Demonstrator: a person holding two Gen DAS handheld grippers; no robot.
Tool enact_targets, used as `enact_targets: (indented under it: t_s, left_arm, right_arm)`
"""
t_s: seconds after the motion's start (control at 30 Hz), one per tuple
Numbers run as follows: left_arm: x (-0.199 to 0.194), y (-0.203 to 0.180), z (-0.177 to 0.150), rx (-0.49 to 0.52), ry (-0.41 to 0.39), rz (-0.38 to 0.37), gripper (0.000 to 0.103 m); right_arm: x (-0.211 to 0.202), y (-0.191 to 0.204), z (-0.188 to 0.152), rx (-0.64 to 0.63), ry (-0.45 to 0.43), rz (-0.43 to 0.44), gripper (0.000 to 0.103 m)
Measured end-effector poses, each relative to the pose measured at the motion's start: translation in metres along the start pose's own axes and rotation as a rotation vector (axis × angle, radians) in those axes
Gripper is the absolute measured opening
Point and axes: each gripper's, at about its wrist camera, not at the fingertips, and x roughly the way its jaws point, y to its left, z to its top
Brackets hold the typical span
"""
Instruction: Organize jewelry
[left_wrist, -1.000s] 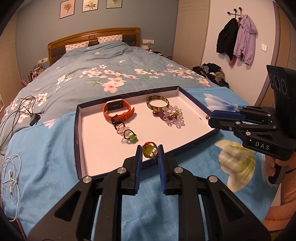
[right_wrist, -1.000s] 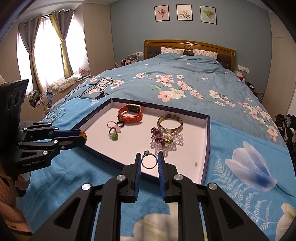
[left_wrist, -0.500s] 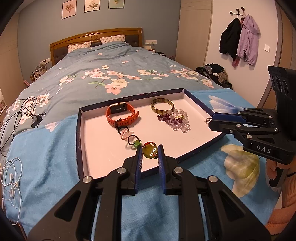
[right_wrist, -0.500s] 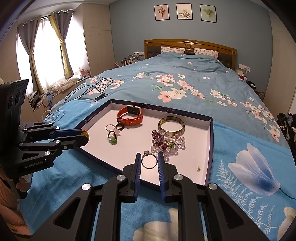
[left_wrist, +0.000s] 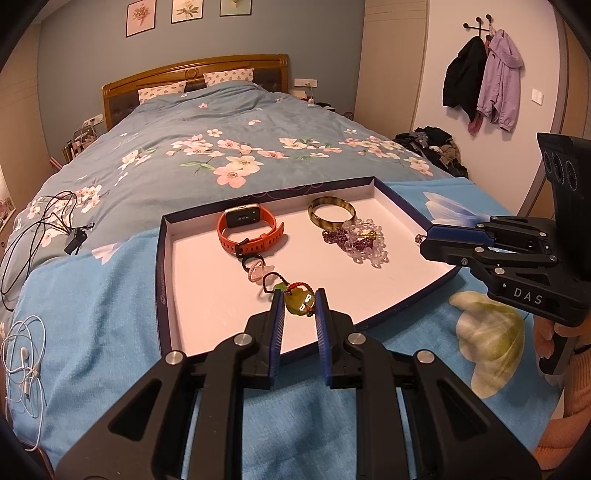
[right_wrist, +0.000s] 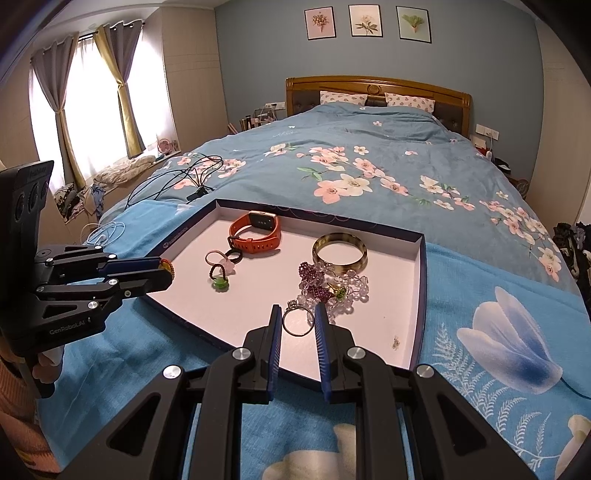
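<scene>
A shallow white tray with a dark blue rim (left_wrist: 161, 266) (right_wrist: 421, 280) lies on the bed. In it are an orange watch (left_wrist: 251, 230) (right_wrist: 256, 230), a tortoiseshell bangle (left_wrist: 331, 216) (right_wrist: 340, 253), a heap of clear and purple beads (left_wrist: 360, 242) (right_wrist: 332, 284) and small hair ties (left_wrist: 258, 269) (right_wrist: 220, 271). My left gripper (left_wrist: 300, 303) is shut on a green stone pendant with a red cord (left_wrist: 298, 301), above the tray's near edge. My right gripper (right_wrist: 298, 319) is shut on a silver ring (right_wrist: 297, 321), above the tray's near right part.
The tray rests on a bright blue floral blanket (left_wrist: 92, 314) over a blue flowered duvet. Black cables (left_wrist: 33, 229) and white earphones (left_wrist: 22, 362) lie to the left. Coats (left_wrist: 480, 74) hang on the far right wall, with clothes piled on the floor below.
Both grippers have moved slightly forward over the tray, each keeping its hold. The pendant now sits closer to the hair ties in the left wrist view.
</scene>
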Motion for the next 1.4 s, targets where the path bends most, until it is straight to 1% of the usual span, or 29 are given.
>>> enact_targets:
  t_s: [1.4]
  left_arm:
    - [0.007, 0.009, 0.001, -0.005, 0.005, 0.014, 0.017]
  right_arm:
    - [0.016, -0.008, -0.003, 0.026, 0.014, 0.000, 0.016]
